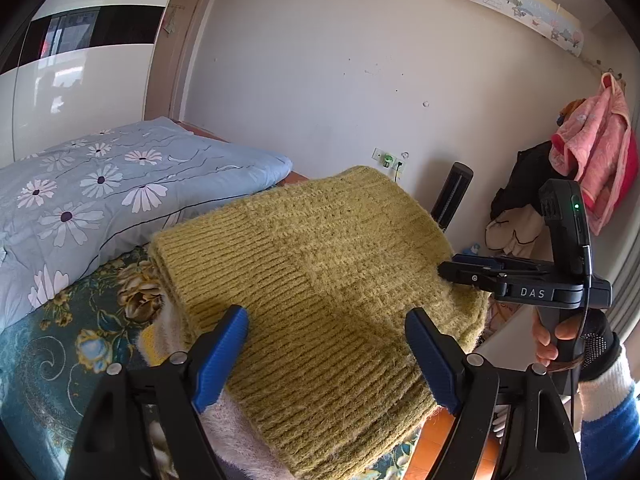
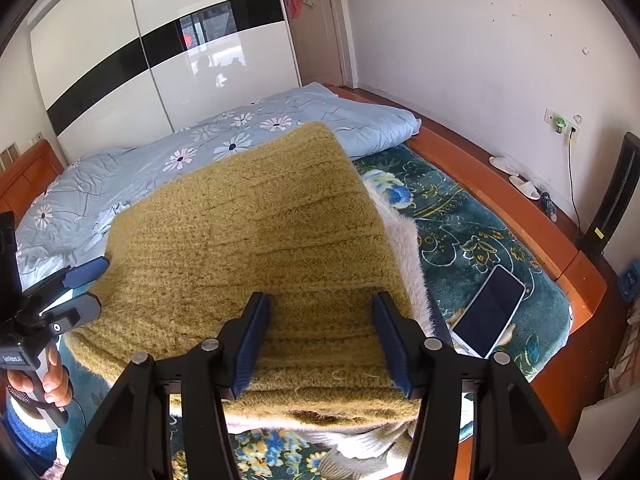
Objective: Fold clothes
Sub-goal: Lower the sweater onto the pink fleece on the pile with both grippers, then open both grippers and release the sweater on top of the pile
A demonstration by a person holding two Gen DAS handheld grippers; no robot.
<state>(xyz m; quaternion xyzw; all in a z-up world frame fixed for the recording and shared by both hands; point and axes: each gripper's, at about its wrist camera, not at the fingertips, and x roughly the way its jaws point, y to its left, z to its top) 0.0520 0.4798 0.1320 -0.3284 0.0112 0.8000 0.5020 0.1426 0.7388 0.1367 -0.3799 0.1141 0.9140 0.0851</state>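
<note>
Olive-green ribbed sweater (image 1: 320,280), lt-blue daisy-print quilt (image 1: 100,184), teal floral bedspread (image 2: 480,216).

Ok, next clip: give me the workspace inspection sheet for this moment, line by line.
Surface: bed covered with a dark teal floral blanket, orange wooden frame.
Job's things: folded olive-green knit sweater lying on top of a fluffy pale garment.
Clutter: smartphone face up on the blanket beside the pile; light blue daisy-print quilt folded behind.
Grippers: left hand-held gripper open, fingers over the sweater's near edge; right hand-held gripper open over the sweater.
Cables: black cord hanging from the wall socket.
Surroundings: white wardrobe with a black stripe, door, white slippers on the frame, pink robe hanging on the wall.
</note>
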